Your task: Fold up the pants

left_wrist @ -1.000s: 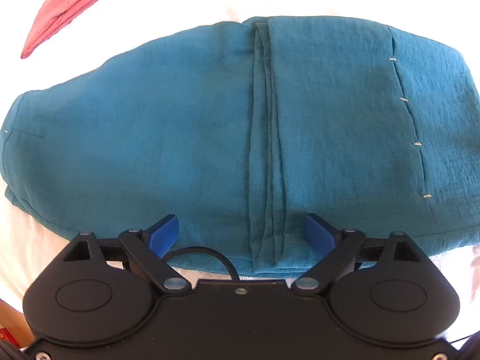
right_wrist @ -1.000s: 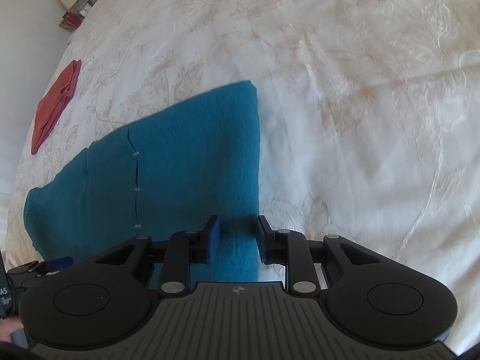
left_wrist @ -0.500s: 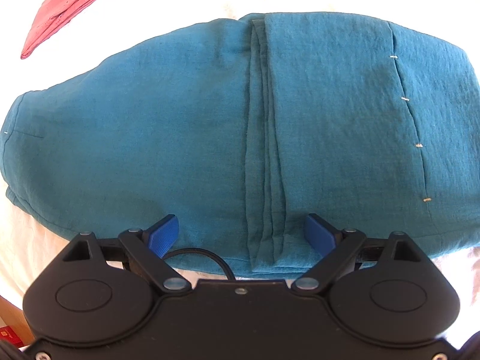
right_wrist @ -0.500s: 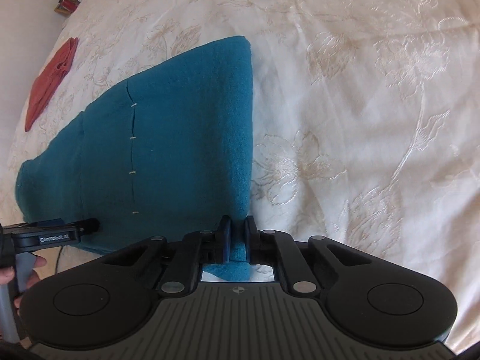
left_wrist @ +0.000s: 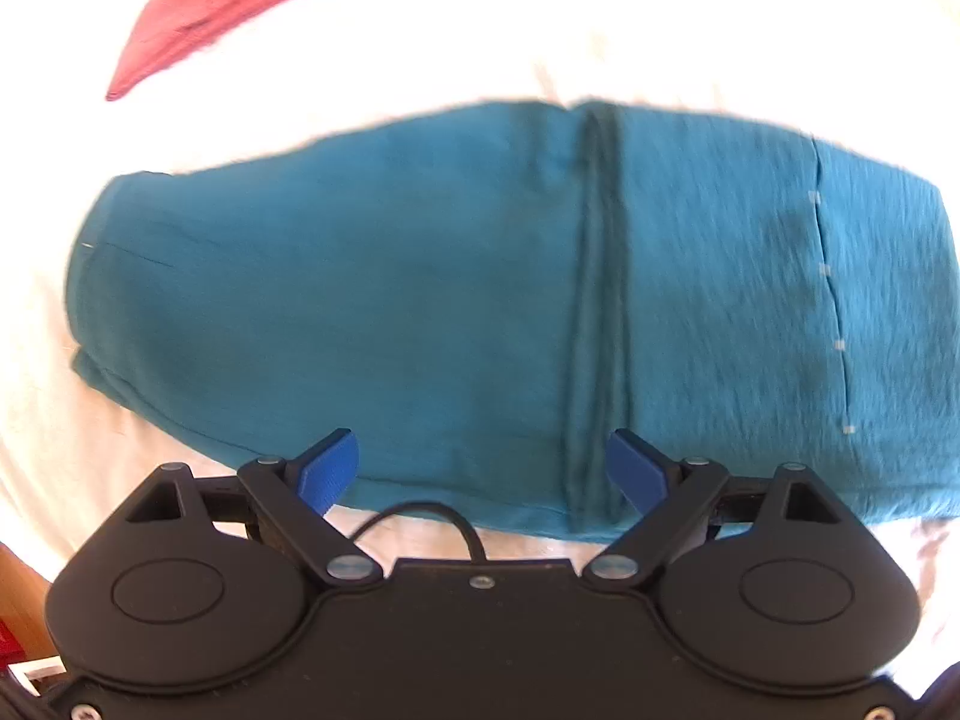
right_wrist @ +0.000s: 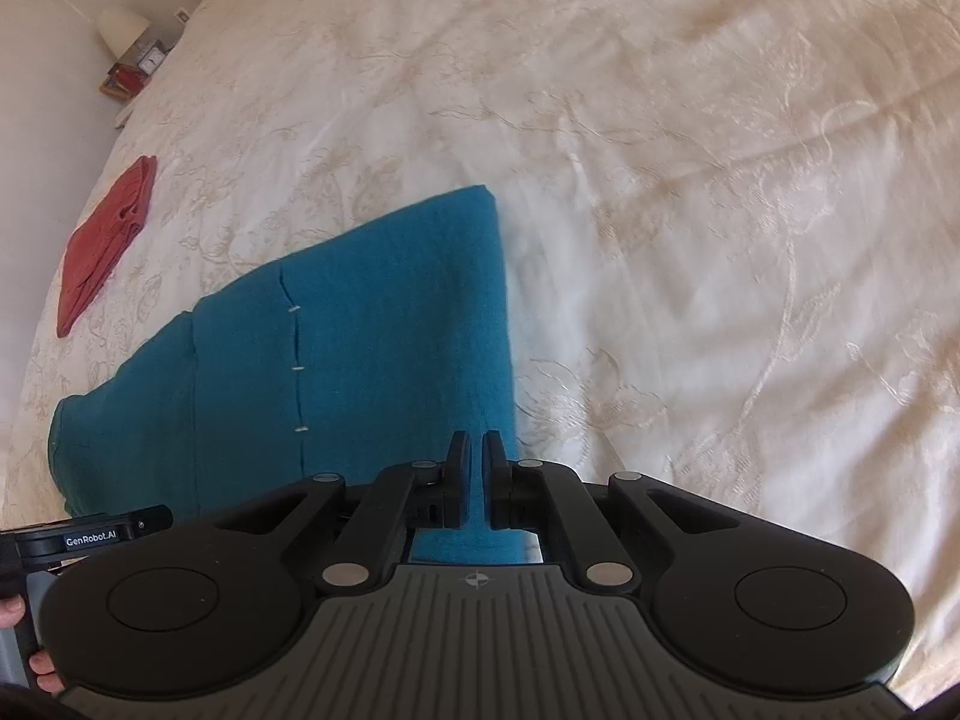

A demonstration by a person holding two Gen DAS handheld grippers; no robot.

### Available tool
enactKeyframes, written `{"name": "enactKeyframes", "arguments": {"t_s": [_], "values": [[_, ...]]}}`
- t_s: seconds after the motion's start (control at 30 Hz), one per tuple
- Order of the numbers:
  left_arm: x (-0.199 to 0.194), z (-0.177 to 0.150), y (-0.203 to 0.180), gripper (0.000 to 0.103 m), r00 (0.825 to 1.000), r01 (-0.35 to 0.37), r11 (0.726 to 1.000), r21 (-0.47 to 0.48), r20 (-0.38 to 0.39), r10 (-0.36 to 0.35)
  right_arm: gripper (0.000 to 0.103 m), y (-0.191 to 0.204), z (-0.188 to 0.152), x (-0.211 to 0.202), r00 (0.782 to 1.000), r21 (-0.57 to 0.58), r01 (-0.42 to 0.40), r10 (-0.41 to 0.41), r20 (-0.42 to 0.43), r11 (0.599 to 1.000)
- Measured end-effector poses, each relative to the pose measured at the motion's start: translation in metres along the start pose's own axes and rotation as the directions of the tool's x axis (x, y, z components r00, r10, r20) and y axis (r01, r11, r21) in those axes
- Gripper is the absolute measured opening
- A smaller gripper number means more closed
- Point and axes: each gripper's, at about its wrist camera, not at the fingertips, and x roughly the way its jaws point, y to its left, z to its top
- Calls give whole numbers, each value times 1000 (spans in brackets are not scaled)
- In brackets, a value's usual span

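Teal, lightly crinkled cloth fills the left wrist view: the pants lie spread flat on a cream embroidered bedspread, already doubled over, with a bundle of layered edges running down the middle and a dashed white seam near their right end. The right hand-held gripper has just been closing, and its black jaws now stand together on the near right corner of the pants, where a second ago they stood apart on either side of that edge; the teal cloth shows in the thin slot between them, so the corner looks pinched. The left hand-held gripper has its blue pads wide apart, as before, and holds nothing; it hangs over the near edge of the pants beside the layered bundle, and the cloth looks smaller under it than a second ago, which suggests it has lifted off. A red folded garment lies well apart at the far left of the bed. In my judgement the grip for the next fold is made on the right side only, so the left one likely has to close on the near edge before both can carry the cloth across evenly.
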Motion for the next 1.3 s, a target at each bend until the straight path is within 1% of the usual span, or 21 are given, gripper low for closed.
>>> {"name": "enactKeyframes", "arguments": {"t_s": [0.13,0.3,0.37,0.4,0.57,0.63,0.7,0.8,0.9,0.97,1.1,1.23,1.3], "values": [[-26,24,36,91,998,-7,999,-35,63,9,5,43,13,1,998,-61,-56,58,29,997],[-39,60,88,91,993,-1,997,-83,122,11,7,109,33,16,991,-148,-120,127,39,982],[-35,72,105,91,992,-10,996,-91,127,22,16,138,41,28,988,-188,-139,149,37,972],[-29,77,112,91,992,-15,996,-93,125,27,23,153,46,35,987,-208,-144,155,36,967],[11,94,135,91,997,-28,996,-88,65,34,24,208,62,76,991,-310,-123,132,9,943],[33,95,140,91,999,-30,997,-73,25,32,24,225,65,95,995,-343,-93,99,0,935],[50,94,144,91,999,-40,998,-48,-3,40,24,235,69,110,998,-376,-55,62,6,925],[81,84,146,91,995,-60,998,8,-76,61,24,245,76,133,1000,-424,-2,4,4,905],[108,67,148,92,984,-64,996,59,-161,72,24,250,83,152,999,-464,23,-37,-21,885],[119,55,151,93,976,-59,996,60,-204,70,24,251,87,164,998,-492,31,-58,-40,870],[124,40,156,98,973,-44,999,30,-225,50,26,249,92,185,992,-514,-9,-58,-114,858],[126,40,156,98,970,-53,998,19,-238,56,29,245,87,194,977,-539,-87,-34,-210,838],[122,42,156,96,970,-61,998,12,-237,62,30,245,81,192,975,-562,-108,-23,-221,820]]}}
